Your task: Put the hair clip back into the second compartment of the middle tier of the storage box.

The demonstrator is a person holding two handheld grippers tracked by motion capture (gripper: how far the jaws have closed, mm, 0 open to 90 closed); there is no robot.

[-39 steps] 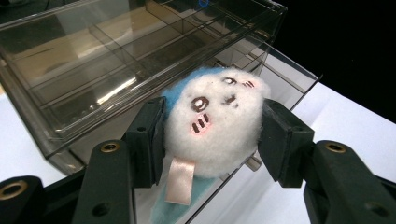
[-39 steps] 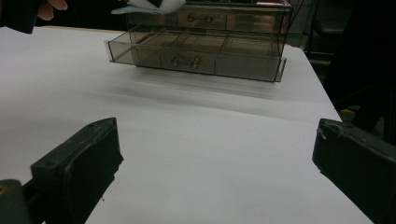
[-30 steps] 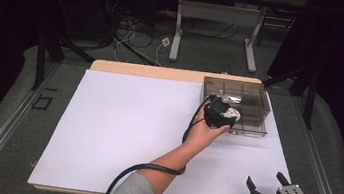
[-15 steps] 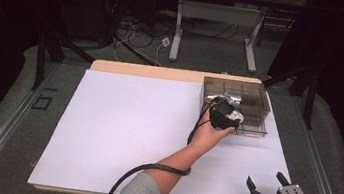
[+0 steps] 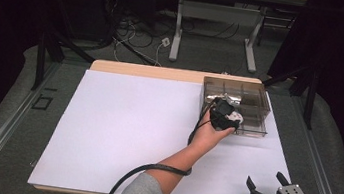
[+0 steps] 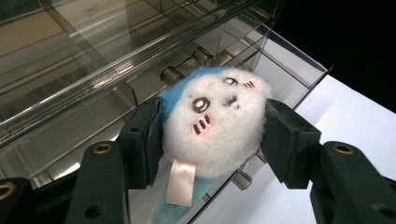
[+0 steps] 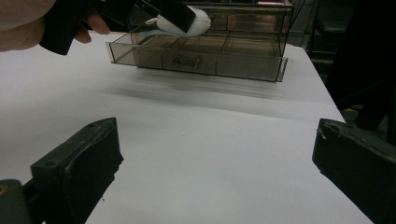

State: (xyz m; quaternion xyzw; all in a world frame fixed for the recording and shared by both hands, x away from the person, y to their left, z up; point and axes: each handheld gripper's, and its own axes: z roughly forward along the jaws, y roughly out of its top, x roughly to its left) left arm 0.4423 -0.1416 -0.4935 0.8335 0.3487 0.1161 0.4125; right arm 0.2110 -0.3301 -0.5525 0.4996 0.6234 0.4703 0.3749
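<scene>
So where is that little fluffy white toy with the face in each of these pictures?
High view: the plush toy sits right of centre, in the left gripper at the clear drawer box.
Left gripper view: it is in the middle, pinched between the two black jaws over the open drawer.
Right gripper view: it is at the top, left of centre, above the box.
Shared landmark: the clear drawer box.

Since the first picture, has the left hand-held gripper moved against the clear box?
Barely. The left hand-held gripper has crept slightly toward the person, hanging over the clear box's front edge with the plush toy clamped.
</scene>
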